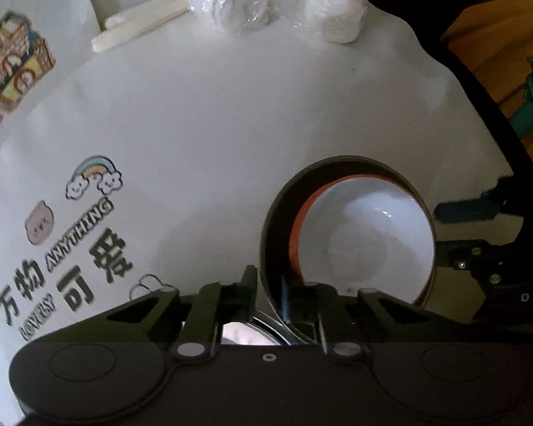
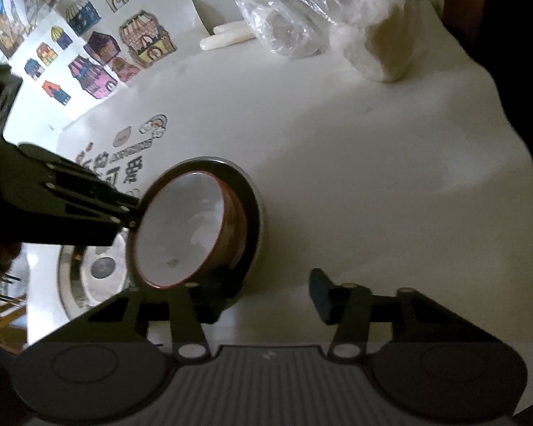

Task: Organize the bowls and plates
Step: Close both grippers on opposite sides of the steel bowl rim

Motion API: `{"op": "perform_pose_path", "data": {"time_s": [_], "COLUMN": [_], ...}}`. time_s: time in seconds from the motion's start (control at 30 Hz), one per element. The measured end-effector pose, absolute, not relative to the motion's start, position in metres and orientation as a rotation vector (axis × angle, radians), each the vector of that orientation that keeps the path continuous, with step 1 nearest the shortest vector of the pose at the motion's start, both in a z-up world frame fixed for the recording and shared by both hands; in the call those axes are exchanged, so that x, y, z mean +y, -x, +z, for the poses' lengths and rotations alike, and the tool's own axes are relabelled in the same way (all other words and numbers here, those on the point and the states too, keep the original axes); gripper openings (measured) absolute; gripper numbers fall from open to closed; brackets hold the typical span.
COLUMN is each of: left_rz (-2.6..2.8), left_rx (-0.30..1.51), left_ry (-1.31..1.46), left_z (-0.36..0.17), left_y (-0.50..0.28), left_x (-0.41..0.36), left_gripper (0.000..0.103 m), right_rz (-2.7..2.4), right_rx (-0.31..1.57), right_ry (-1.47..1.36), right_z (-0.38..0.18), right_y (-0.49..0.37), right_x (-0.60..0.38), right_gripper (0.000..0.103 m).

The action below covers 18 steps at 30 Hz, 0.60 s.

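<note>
White bowl (image 2: 181, 230) with orange-red rim, tilted, nested inside larger dark bowl (image 2: 252, 198); both on white worktop (image 2: 373, 177), empty.

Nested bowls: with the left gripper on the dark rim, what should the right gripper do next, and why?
Probably move the right gripper so the rim of the dark bowl sits between its fingers, then close. The left gripper pinches that rim too, the orange-rimmed bowl leans inside, and the right jaws stand open beside it.
</note>
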<state>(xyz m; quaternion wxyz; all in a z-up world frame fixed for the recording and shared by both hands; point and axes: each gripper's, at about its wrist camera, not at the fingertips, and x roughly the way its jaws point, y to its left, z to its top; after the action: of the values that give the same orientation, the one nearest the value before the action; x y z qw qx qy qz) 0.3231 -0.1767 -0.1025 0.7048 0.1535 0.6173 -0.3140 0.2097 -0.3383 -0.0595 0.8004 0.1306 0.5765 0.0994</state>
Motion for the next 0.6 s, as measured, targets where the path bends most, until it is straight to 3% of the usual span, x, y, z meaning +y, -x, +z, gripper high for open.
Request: {"op": "perform_pose_path", "data": {"time_s": [0.07, 0.23, 0.37, 0.6], "left_rz": [-0.686, -0.660, -0.641, -0.622], "left_rx": [1.380, 1.390, 1.392, 1.386], "left_ry": [-0.315, -0.259, -0.241, -0.212], "left_z": [-0.103, -0.105, -0.104, -0.104], "left_y": [-0.324, -0.324, -0.322, -0.321], "left_x": [-0.175, -0.169, -0.168, -0.164], "left_gripper": [0.011, 0.011, 0.010, 0.009], "right_rz": [0.232, 0.261, 0.252, 0.204], "right_rx": [1.238, 1.256, 1.284, 1.320], "right_ry": [-0.312, -0.369, -0.406, -0.489], "right_z": [-0.060, -0.062, -0.063, -0.070], "right_y": [-0.210, -0.215, -0.219, -0.223], "right_x": [-0.339, -0.342, -0.342, -0.345], "right_gripper": [0.036, 0.024, 0.018, 0.018]}}
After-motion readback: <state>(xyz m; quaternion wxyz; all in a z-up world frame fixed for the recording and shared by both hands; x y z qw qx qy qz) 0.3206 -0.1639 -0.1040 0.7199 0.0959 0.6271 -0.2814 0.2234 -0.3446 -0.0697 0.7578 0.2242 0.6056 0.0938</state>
